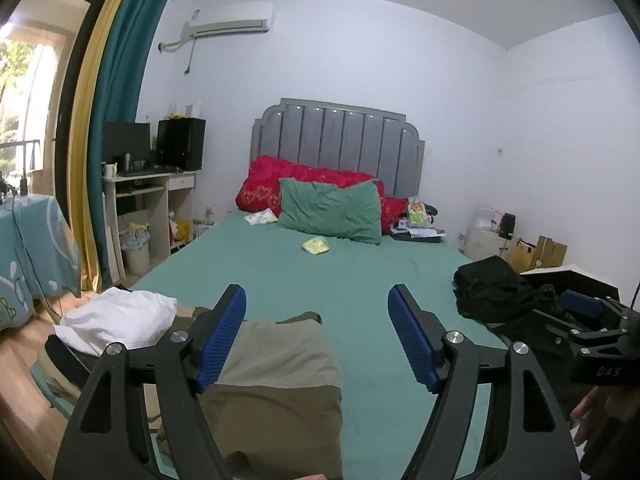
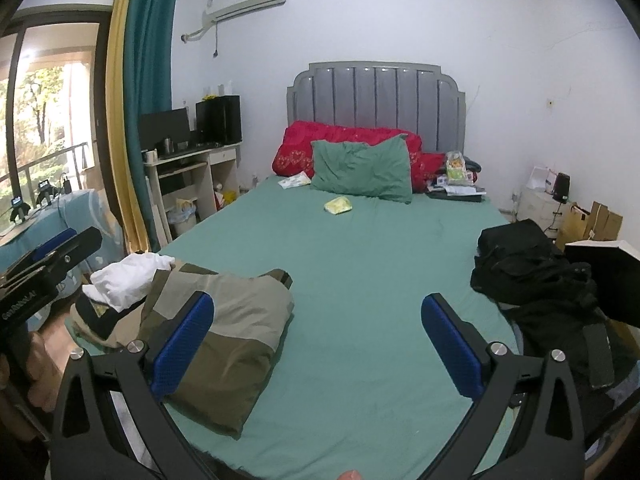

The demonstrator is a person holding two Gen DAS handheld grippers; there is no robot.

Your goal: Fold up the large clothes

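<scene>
Left tool (image 1: pixel 316 336), right tool (image 2: pixel 318 344) level over bed (image 2: pixel 360 260), fingers spread, empty.

My left wrist camera looks forward between my left gripper (image 1: pixel 316 336) fingers from the foot of the bed (image 1: pixel 360 280), low and close over the sheet, facing the headboard (image 1: pixel 340 136); my right wrist camera sits a little higher and further right, facing the same way; both share the headboard, the green pillow (image 2: pixel 362 168), the folded olive garment (image 2: pixel 224 340) and the black pile (image 2: pixel 528 264)
</scene>
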